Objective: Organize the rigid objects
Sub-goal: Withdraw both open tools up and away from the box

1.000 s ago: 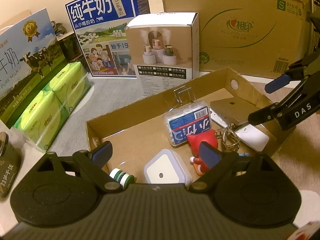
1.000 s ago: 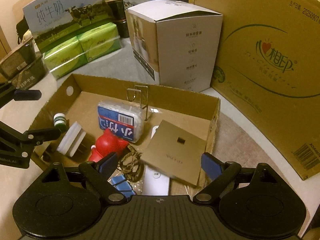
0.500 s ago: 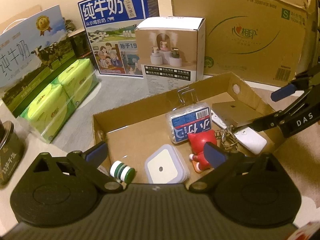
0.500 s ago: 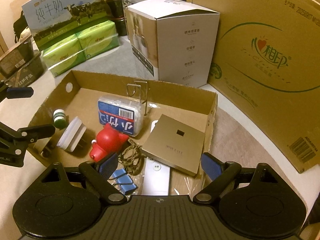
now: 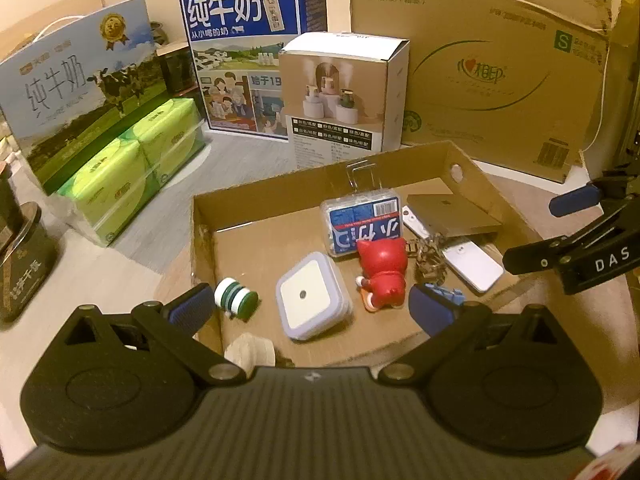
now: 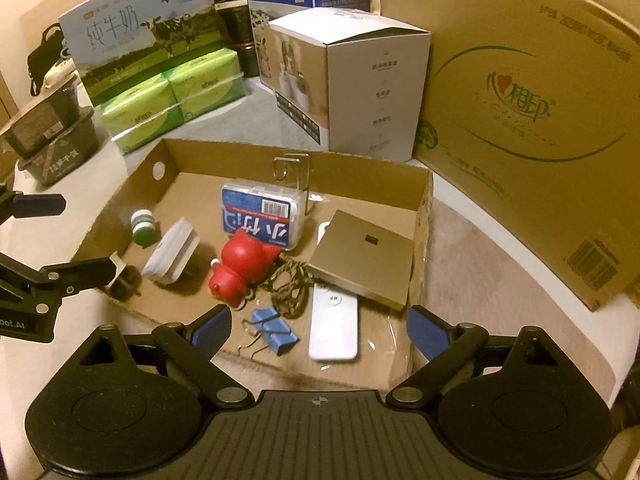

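Note:
A shallow cardboard tray holds a red figurine, a square white night light, a green-and-white spool, a blue-labelled clear box, a gold flat box, a white remote, a cord bundle and blue binder clips. My left gripper is open and empty above the tray's near edge. My right gripper is open and empty above the tray's other side.
Milk cartons, green tissue packs, a white product box and a large cardboard carton stand behind the tray. Dark tins sit at the left.
Both grippers have pulled back and up from the tray, so more of the tray and its contents shows. Nothing was picked up.

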Available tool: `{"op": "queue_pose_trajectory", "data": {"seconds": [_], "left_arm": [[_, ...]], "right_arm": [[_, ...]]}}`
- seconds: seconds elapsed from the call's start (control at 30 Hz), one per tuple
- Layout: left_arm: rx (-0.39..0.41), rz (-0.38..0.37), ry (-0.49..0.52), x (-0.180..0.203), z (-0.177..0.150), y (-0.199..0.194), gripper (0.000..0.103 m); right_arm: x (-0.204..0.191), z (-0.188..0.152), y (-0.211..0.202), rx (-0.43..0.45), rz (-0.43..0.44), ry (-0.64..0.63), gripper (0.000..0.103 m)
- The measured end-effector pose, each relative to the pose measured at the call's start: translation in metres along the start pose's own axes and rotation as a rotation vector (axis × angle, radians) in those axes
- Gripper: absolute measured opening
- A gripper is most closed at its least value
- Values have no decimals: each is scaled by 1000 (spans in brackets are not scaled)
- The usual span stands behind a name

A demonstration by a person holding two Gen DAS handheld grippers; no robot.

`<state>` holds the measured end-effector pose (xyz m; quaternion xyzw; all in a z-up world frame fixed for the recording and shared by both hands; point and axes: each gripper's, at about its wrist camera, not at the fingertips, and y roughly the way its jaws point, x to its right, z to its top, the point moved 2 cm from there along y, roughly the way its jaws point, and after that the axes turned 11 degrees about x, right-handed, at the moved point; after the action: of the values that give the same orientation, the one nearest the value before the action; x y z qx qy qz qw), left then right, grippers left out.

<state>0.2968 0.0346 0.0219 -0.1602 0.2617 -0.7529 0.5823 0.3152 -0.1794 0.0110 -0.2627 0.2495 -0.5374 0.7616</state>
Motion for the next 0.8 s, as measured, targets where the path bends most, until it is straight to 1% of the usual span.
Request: {"op": "queue_pose_trajectory", "data": {"seconds": [0.27,0.47,0.53,0.67,0.8], "left_arm": [[22,8,-43,9,-10,-33,102],[42,38,-74,16,-18,-62,102],[45,62,-81,18,-22,-72,102],[46,70,-121,21,-30,-86,102],[49,96,-128,29,-39,-101,102]], "right_arm": [[-11,-14,-30,8,-1,36,95],[-19,-27,-57,34,3,72,95],[-21,-33,-67,46,2,86,95],[-24,-45,-84,74,-3,118,95],[-27,-58,-100,91,-4,141,95]]}}
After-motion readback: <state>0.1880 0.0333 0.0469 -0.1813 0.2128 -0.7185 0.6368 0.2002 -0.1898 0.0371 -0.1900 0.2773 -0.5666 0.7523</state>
